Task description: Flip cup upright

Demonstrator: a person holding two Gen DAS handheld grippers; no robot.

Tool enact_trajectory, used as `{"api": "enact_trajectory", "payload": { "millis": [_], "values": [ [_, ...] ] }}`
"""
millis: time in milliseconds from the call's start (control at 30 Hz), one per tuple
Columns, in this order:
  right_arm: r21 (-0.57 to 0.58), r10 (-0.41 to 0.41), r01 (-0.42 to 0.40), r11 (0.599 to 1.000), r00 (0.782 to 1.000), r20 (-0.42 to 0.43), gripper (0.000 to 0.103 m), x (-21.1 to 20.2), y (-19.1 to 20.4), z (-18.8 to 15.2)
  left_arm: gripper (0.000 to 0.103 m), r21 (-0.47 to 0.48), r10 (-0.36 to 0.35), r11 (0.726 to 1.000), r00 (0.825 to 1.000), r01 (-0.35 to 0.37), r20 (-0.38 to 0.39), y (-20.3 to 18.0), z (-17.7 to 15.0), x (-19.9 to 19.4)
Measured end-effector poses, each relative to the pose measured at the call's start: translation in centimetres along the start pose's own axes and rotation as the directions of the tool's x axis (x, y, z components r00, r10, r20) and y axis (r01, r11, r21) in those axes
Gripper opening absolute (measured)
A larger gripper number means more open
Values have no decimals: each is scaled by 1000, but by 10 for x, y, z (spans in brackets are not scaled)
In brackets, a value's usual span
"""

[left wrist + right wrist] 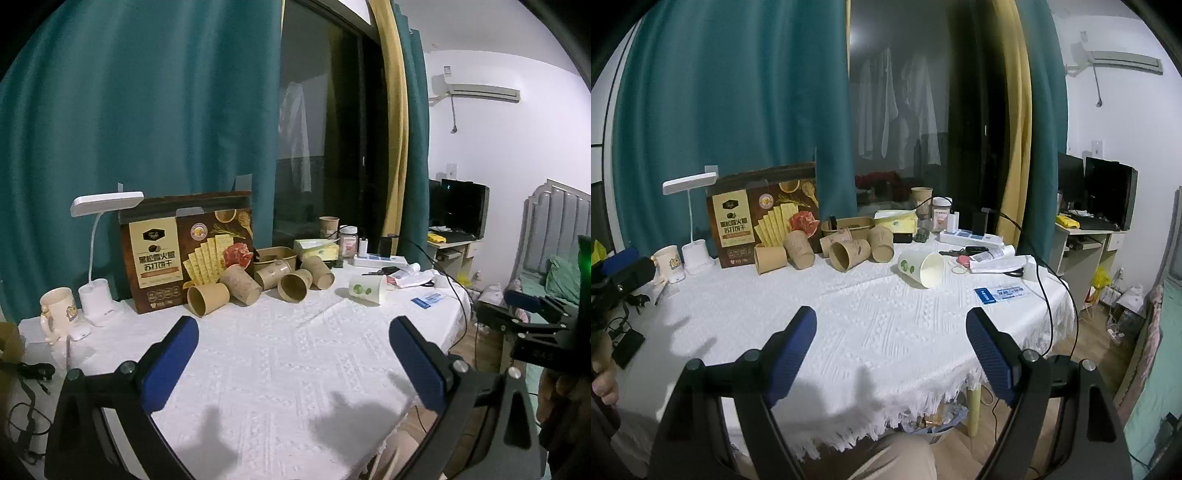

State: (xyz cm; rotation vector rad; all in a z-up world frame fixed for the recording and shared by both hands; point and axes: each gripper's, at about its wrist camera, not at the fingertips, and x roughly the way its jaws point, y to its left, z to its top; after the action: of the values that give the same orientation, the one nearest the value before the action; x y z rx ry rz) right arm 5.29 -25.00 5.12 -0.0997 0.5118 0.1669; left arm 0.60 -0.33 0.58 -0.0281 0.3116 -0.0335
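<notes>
A white paper cup with green spots [921, 268] lies on its side on the white tablecloth [886, 325], mouth toward me and to the right. It also shows in the left wrist view [367, 290], at the right back. My left gripper [293, 330] is open and empty, held above the cloth well in front of the cup. My right gripper [891, 325] is open and empty, above the table's near edge, the cup beyond it and slightly right.
Several brown paper cups [846, 254] lie on their sides at the back, before a cracker box [762, 218]. A desk lamp [690, 221] and mug [666, 264] stand at the left. A power strip [971, 238], cables, papers and scissors lie at the right.
</notes>
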Motion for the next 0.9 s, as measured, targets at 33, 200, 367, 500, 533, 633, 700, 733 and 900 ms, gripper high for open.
{"api": "enact_trajectory", "payload": {
  "millis": [33,200,367,500,533,633,700,733,900],
  "values": [
    [0,-1,1,1000,1000,0,81,0,0,0,103,-2,0,1000,1000,0,3,0,0,0],
    [-1,2,-2,1000,1000,-7,81,0,0,0,103,-5,2,1000,1000,-2,9,0,0,1],
    [3,5,-5,1000,1000,-3,81,0,-1,0,103,-7,1,1000,1000,-1,9,2,1,0],
    [3,2,-2,1000,1000,4,81,0,-2,-2,103,-9,2,1000,1000,-2,11,4,1,1],
    [3,0,0,1000,1000,4,81,0,-1,-2,103,-9,2,1000,1000,-2,11,4,1,1],
    [5,-2,2,1000,1000,2,81,0,-2,-2,103,-8,0,1000,1000,0,11,4,0,1],
    [2,-2,2,1000,1000,-5,81,1,-1,-2,103,-8,-2,1000,1000,2,9,5,0,1],
    [4,-2,2,1000,1000,-5,81,1,-1,-3,103,-8,-5,1000,1000,5,8,6,1,1],
    [10,-1,1,1000,1000,-7,81,2,-2,-4,103,-5,-12,1000,1000,12,6,7,1,1]
  ]
}}
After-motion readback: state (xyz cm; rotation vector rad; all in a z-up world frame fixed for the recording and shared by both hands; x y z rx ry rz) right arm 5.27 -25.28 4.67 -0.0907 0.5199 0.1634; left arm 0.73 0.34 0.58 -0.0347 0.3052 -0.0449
